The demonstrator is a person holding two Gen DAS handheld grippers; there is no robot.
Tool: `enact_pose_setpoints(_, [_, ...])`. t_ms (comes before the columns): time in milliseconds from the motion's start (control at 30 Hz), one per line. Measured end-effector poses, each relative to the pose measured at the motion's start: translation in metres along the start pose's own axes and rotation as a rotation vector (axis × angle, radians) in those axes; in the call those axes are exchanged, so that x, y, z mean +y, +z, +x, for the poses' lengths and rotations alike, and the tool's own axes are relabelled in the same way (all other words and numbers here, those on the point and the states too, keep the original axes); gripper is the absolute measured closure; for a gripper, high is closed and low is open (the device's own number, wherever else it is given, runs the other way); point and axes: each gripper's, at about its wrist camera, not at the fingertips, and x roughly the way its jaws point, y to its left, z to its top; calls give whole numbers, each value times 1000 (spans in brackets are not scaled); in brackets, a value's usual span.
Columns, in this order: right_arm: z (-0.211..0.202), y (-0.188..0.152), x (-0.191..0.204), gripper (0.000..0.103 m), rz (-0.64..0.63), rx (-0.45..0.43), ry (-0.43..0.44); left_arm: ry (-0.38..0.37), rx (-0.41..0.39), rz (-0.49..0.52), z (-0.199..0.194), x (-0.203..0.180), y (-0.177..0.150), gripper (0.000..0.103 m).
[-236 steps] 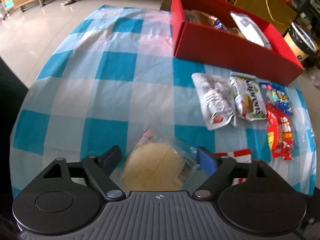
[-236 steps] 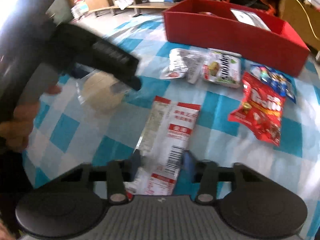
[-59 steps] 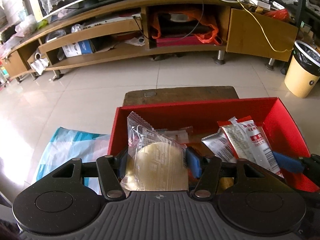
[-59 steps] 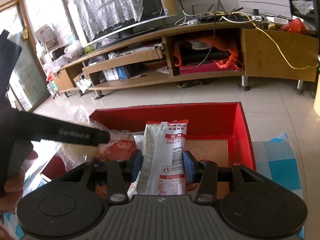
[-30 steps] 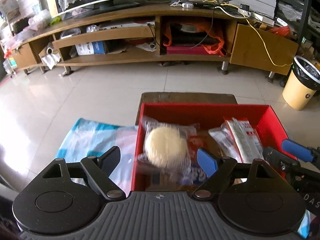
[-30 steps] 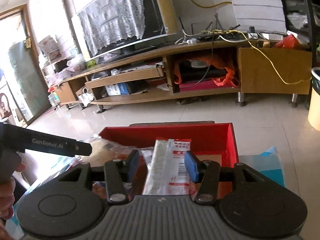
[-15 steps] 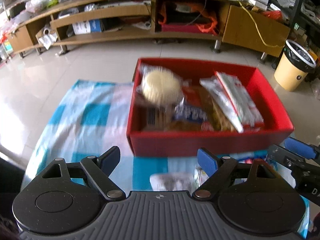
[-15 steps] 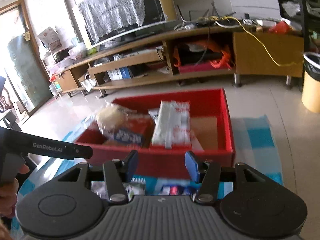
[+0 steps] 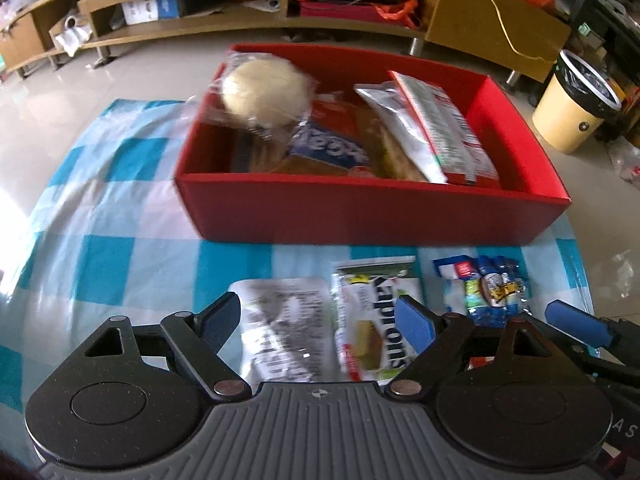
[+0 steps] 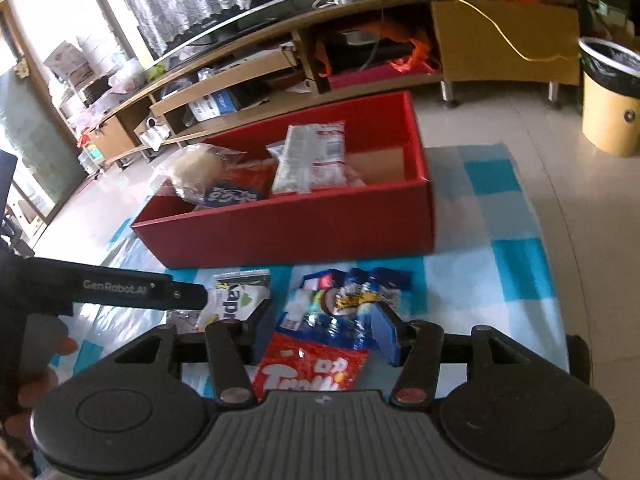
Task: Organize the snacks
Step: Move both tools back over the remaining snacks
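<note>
A red box [image 9: 360, 208] [image 10: 304, 228] stands on the blue checked cloth and holds several snacks, among them a round pale bun in clear wrap [image 9: 266, 88] [image 10: 196, 170] and a white-red packet [image 9: 436, 128] [image 10: 312, 156]. My left gripper [image 9: 320, 320] is open and empty above a silver packet [image 9: 280, 332] and a green-white packet [image 9: 368, 312]. My right gripper [image 10: 326, 324] is open and empty above a blue candy bag [image 10: 348, 300] [image 9: 484, 284] and a red Trolli bag [image 10: 312, 368].
The checked cloth [image 9: 104, 208] covers the low table. A wooden TV bench [image 10: 360, 40] runs along the back. A yellow bin [image 9: 576, 108] [image 10: 612, 100] stands on the tiled floor at the right. The left gripper's arm [image 10: 120, 286] crosses the right wrist view.
Both grippers let go of their snacks in the red box, opened, and pulled back and down toward the packets in front of the box.
</note>
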Motion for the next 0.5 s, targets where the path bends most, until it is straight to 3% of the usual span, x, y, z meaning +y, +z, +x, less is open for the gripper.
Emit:
enact_pose_setpoints(200, [1, 0, 0, 53, 2, 16, 17, 46, 13, -37, 7, 8, 1, 16])
enact_pose_setpoints(267, [2, -1, -1, 47, 7, 22, 22, 53, 26, -60, 9, 15, 0, 19])
enact_pose_setpoints(500, [4, -2, 0, 47, 0, 46, 23, -17, 31, -62, 6, -3, 4, 21])
